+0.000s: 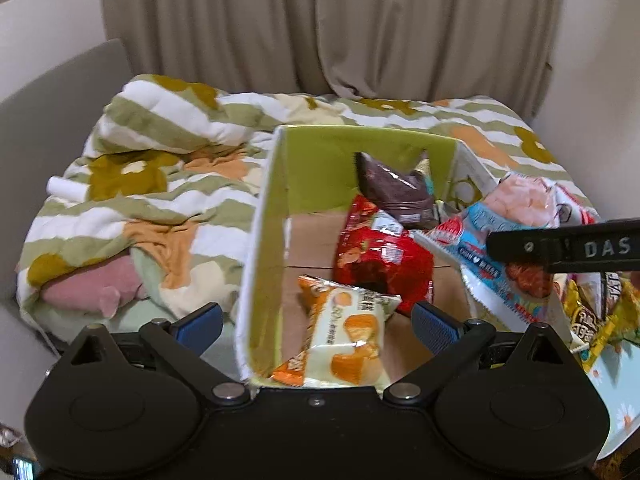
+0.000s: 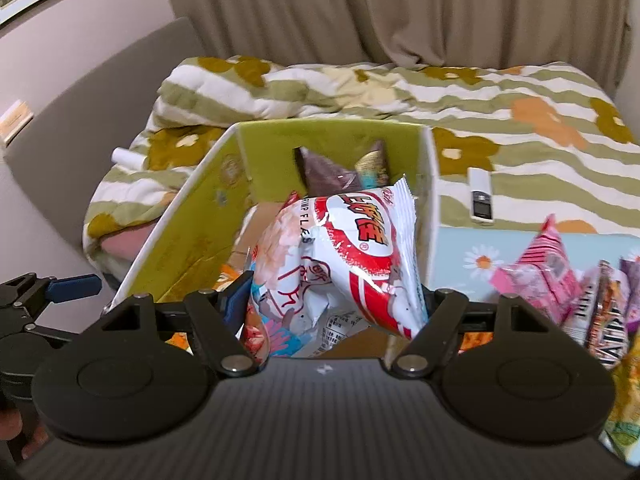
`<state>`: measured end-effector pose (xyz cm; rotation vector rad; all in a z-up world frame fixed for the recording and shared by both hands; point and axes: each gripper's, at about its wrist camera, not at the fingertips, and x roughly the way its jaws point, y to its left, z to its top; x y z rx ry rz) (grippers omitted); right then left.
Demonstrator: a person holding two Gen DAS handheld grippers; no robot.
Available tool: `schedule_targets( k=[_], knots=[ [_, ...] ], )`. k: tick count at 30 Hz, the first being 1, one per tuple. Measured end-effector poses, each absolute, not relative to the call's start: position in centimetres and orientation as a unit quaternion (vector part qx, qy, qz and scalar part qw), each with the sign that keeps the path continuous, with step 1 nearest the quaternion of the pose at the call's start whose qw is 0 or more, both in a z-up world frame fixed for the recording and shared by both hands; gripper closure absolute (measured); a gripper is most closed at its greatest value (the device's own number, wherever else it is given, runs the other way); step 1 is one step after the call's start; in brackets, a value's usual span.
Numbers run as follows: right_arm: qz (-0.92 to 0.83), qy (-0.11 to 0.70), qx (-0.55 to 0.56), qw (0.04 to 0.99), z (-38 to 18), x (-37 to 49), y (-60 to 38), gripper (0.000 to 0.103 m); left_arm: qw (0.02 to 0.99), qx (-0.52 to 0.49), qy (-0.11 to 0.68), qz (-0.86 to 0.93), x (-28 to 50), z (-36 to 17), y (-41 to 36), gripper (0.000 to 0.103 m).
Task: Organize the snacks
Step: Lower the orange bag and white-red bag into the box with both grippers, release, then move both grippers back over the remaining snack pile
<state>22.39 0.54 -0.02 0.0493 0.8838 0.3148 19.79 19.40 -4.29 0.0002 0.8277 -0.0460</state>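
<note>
A cardboard box (image 1: pixel 260 232) with green inner walls stands open on the bed. Inside it lie an orange-and-white snack bag (image 1: pixel 348 336), a red bag (image 1: pixel 380 252) and a dark brown bag (image 1: pixel 392 188). My left gripper (image 1: pixel 318 326) is open at the box's near edge, with the orange-and-white bag lying loose between its blue pads. My right gripper (image 2: pixel 332 304) is shut on a white-and-red shrimp chip bag (image 2: pixel 352 248), held over the box (image 2: pixel 192 216). In the left wrist view that bag (image 1: pixel 516 216) hangs at the box's right wall.
Several more snack packets (image 2: pixel 560 280) are piled on a pale blue daisy-print surface (image 2: pixel 460 256) right of the box. A white remote (image 2: pixel 481 196) lies on the striped flower quilt (image 2: pixel 520 92). A white tube (image 1: pixel 66 188) rests at the left. Curtains hang behind.
</note>
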Motion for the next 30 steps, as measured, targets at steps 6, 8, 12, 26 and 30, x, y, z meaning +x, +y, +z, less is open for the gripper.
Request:
schedule_targets(
  k=[6, 8, 12, 26, 30],
  knots=[
    [0.181, 0.441, 0.023, 0.878, -1.3, 23.0, 1.6, 0.009, 0.918, -0.008, 0.397, 0.009, 18.9, -3.8, 20.0, 0.001],
    [0.185, 0.439, 0.026, 0.879, -1.5, 22.8, 1.5, 0.0, 0.918, -0.012, 0.395, 0.016, 18.7, -3.7, 20.0, 0.001],
    [0.186, 0.42, 0.021, 0.888, -1.3, 21.8, 0.8, 0.0, 0.919, -0.021, 0.393, 0.024, 18.1, -3.9, 20.0, 0.001],
    [0.162, 0.383, 0.004, 0.91, 0.7, 18.7, -0.5, 0.0, 0.928, -0.01, 0.372, 0.003, 17.0, -2.4, 19.2, 0.001],
    [0.149, 0.371, 0.009, 0.917, 1.6, 17.3, -1.2, 0.0, 0.931, -0.006, 0.364, -0.007, 16.3, -1.6, 18.9, 0.001]
  ],
)
